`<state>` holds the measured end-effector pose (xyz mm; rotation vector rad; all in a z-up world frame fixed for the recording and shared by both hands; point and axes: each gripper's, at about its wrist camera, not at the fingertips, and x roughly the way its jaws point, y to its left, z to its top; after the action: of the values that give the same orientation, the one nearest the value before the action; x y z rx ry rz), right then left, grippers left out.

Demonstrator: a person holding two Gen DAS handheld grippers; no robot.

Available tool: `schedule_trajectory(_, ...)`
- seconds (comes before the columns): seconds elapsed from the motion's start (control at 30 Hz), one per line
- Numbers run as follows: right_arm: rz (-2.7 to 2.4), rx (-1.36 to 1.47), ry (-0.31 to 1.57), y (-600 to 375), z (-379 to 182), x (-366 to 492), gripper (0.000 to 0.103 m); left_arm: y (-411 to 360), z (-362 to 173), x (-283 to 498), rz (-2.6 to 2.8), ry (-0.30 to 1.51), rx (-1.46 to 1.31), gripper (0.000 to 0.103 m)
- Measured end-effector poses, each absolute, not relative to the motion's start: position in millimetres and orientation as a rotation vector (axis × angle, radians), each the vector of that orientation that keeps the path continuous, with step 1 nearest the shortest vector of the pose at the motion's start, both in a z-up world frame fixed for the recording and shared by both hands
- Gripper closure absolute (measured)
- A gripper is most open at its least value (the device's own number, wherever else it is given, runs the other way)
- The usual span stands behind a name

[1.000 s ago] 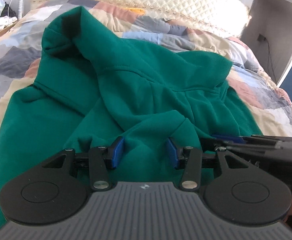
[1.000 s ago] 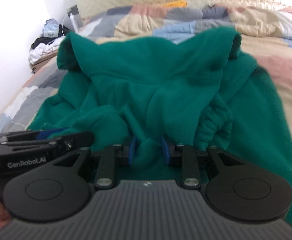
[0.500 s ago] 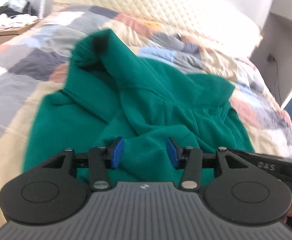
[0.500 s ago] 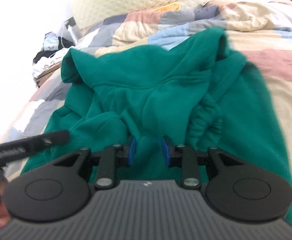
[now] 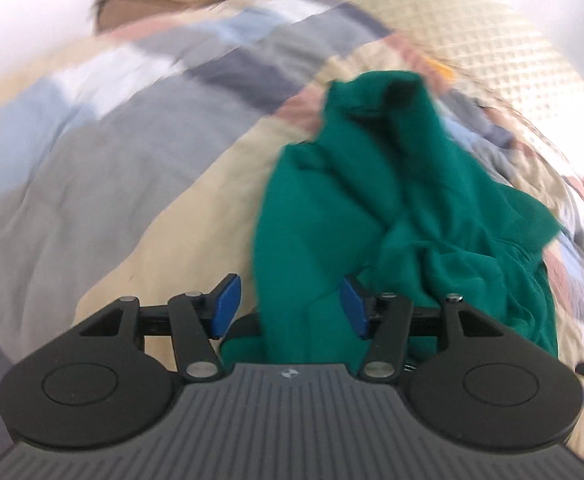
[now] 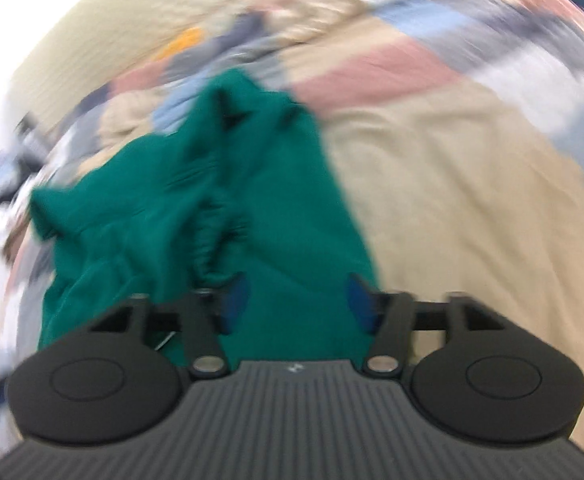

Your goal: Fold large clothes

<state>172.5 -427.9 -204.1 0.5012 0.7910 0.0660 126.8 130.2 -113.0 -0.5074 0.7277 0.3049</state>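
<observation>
bright daylight, blown-out white corners, heavy motion blur, fisheye edge warping.

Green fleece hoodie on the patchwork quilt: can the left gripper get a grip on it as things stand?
Probably yes. The green fleece hoodie already lies between the left gripper's blue pads, whose jaws have just been opening and stand apart without pressing. Nothing blocks it; the patchwork quilt beside it is bare.

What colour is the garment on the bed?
Solid green, no print. The garment shows best in the left wrist view, lying on a patchwork quilt.
</observation>
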Motion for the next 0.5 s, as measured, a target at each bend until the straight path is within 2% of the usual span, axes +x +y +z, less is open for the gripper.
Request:
schedule_trajectory(0.2, -0.003, 0.74, 0.914, -455.6, -246.8, 181.2, 0.033, 150.7, -149.0, 137.1, 0.324, 0.803, -0.681, 0.039)
schedule_trajectory(0.27, 0.016, 0.855, 0.939, -460.7, -261.4, 181.9, 0.033, 152.9, -160.9, 141.1, 0.337, 0.818, -0.729, 0.034)
schedule_trajectory(0.37, 0.087, 0.972, 0.93, -458.6, -267.4, 177.9, 0.033, 154.7, -167.5, 143.1, 0.322, 0.806, -0.786, 0.028)
schedule_trajectory(0.5, 0.216, 1.047, 0.9, -449.3, -264.9, 177.5, 0.032, 155.8, -168.5, 139.5, 0.215, 0.772, -0.894, 0.028)
